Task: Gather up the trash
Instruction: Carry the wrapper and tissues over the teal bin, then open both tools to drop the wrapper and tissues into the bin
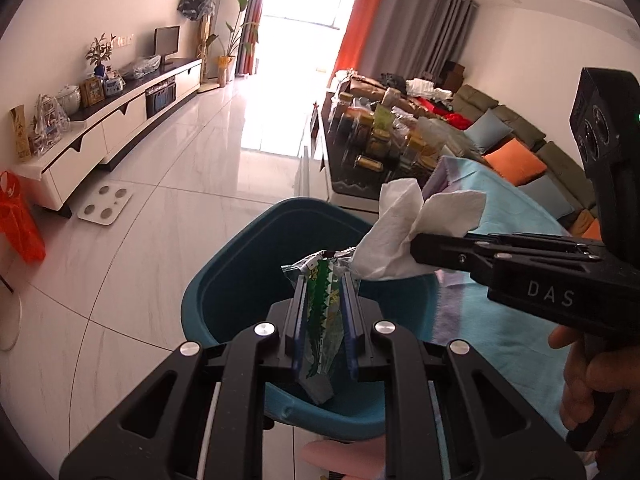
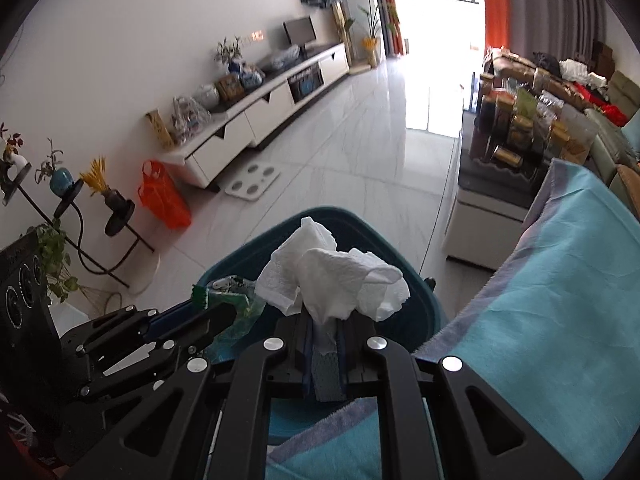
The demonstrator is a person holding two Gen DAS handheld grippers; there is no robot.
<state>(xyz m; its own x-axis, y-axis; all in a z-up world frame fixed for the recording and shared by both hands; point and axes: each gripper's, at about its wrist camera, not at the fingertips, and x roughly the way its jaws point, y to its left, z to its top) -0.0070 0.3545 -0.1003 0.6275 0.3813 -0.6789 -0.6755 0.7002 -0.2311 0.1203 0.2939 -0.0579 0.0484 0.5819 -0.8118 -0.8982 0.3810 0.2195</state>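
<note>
Now the green snack wrapper (image 1: 320, 304) is pinched in the closed left gripper (image 1: 323, 280), and the crumpled white tissue (image 2: 332, 276) is clamped in the closed right gripper (image 2: 323, 322). Both hang over the open mouth of the blue bin (image 1: 224, 264), which stands on the white floor just left of the blue cloth (image 2: 552, 280). The tissue is near the right side of the bin (its loose flaps stick out wide). If it is let go there, I think it could catch the rim or drift onto the cloth.

Wrapper (image 1: 322, 312) and tissue (image 1: 394, 236) above the bin (image 1: 224, 280), left of the cloth (image 1: 500, 320).
</note>
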